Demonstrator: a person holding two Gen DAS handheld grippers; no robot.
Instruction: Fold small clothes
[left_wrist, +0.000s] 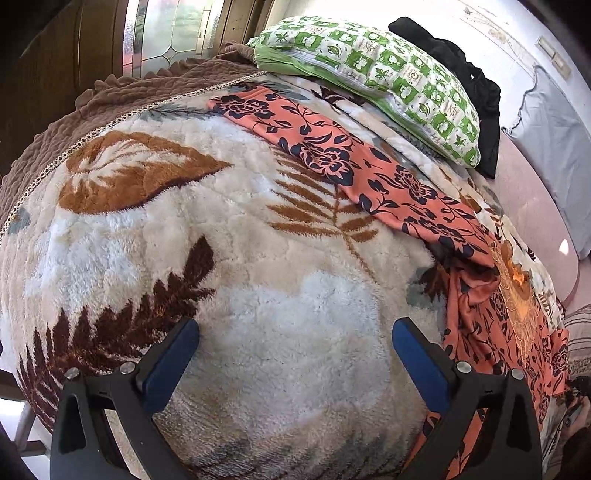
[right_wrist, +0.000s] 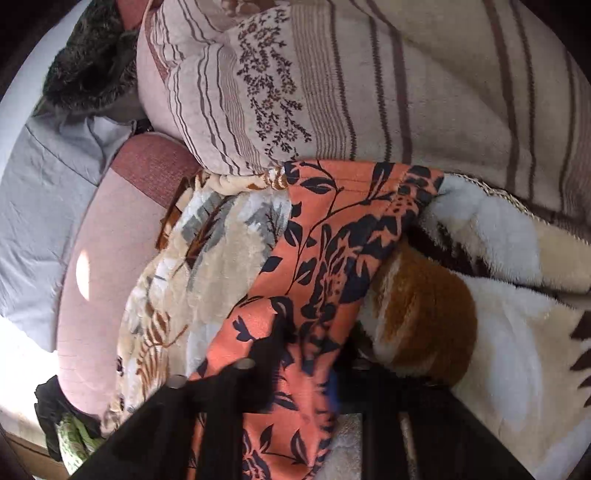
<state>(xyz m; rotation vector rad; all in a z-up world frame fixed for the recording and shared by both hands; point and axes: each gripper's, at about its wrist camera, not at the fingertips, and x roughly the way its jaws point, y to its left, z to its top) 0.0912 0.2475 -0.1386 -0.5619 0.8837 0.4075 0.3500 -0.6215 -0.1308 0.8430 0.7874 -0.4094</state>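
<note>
1. Orange floral garment (left_wrist: 388, 181) lay stretched across fleece blanket (left_wrist: 258, 295) on bed, nr green pillow (left_wrist: 388, 81).
2. Left claw (left_wrist: 295, 354): fingers apart, nothing between, above blanket.
3. Right claw (right_wrist: 306, 373): clamped together on garment's edge, cloth bunched over fingers; striped cushion (right_wrist: 369, 81) behind.

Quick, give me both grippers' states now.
Left gripper: open, empty, over the blanket.
Right gripper: shut on the orange floral garment.
</note>
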